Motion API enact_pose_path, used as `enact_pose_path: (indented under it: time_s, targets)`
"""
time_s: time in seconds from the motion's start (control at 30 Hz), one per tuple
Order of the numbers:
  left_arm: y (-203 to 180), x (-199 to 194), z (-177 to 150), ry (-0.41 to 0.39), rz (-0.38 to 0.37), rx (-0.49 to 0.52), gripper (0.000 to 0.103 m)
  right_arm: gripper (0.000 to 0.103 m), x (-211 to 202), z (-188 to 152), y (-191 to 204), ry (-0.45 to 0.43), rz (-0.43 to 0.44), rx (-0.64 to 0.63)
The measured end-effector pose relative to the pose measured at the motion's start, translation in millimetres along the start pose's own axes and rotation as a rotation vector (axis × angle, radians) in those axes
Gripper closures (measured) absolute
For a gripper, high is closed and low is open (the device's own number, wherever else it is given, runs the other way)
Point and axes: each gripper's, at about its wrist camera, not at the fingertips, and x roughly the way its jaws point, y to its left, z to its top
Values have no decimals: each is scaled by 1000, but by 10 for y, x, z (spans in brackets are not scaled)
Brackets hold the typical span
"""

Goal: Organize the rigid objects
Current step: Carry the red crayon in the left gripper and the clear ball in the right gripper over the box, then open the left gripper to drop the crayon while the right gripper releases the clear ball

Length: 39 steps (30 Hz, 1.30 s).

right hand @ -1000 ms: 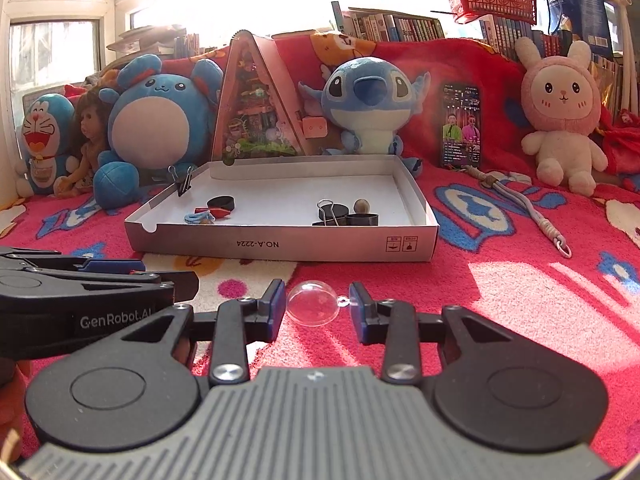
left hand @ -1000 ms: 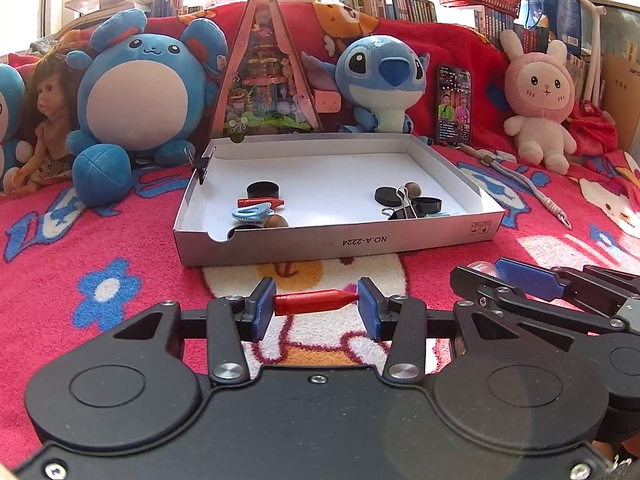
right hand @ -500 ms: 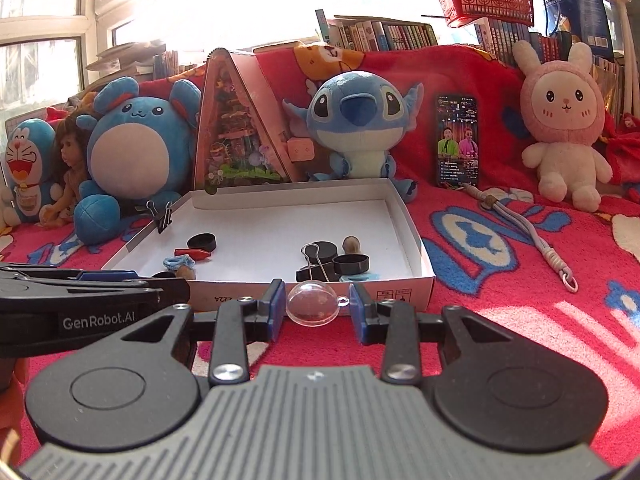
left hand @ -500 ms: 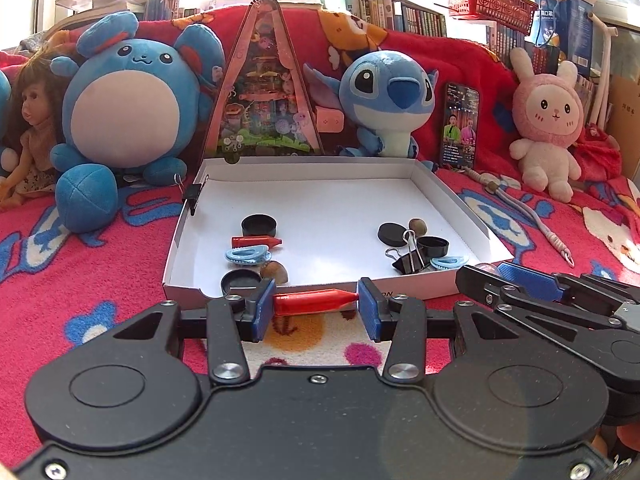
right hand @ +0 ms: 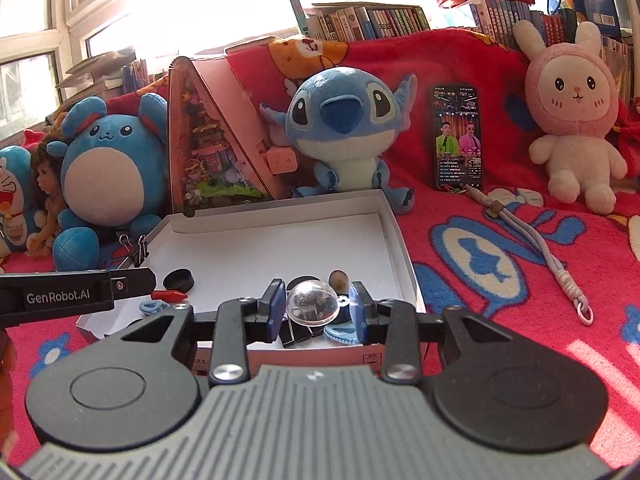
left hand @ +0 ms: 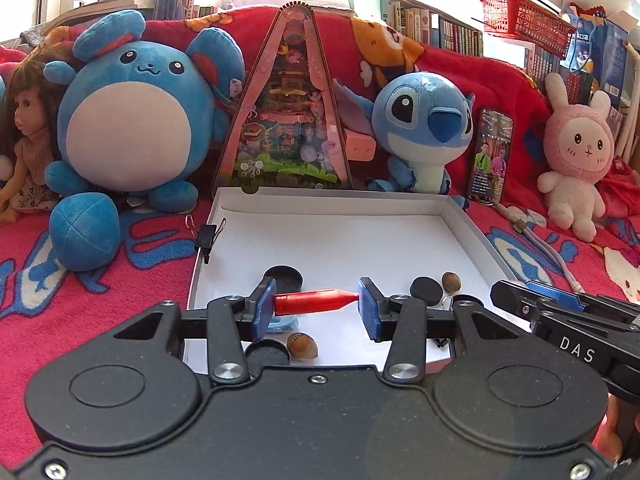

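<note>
Left wrist view: left gripper [left hand: 316, 306] clamps a red pointed cap [left hand: 314, 303] end to end above the white box [left hand: 472, 228], over the black lids and nuts inside. Right wrist view: right gripper [right hand: 316, 308] pinches a clear dome [right hand: 313, 305] above the box's near right corner.

Home room, plush toys [left hand: 136, 120], red blanket [right hand: 500, 240], bookshelf [right hand: 360, 20]

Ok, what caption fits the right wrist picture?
Right tongs carry a clear ball over the white box, plush toys watching.
</note>
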Motion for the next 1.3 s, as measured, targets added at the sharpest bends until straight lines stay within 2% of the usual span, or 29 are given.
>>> enact_pose_path:
  time_s: [0.2,0.37,0.6,0.73,0.93,1.3]
  targets:
    - [27,205,190,13,2,-4,61,62,179,207,2,28,8,-5]
    - [31,391,226,22,20,-11,61,62,343,341,-5,53,15,-9]
    - [117,706,335,70,38,-62,61,62,682,465,-106,139,20,76]
    - [176,881,399,117,48,-93,61,62,847,492,-146,181,26,117]
    - [188,1054,422,144,91,-96,61,62,1008,505,-89,207,21,97]
    - [142,1203,361,152,111,-79,61,62,1233,439,-55,235,-7,96]
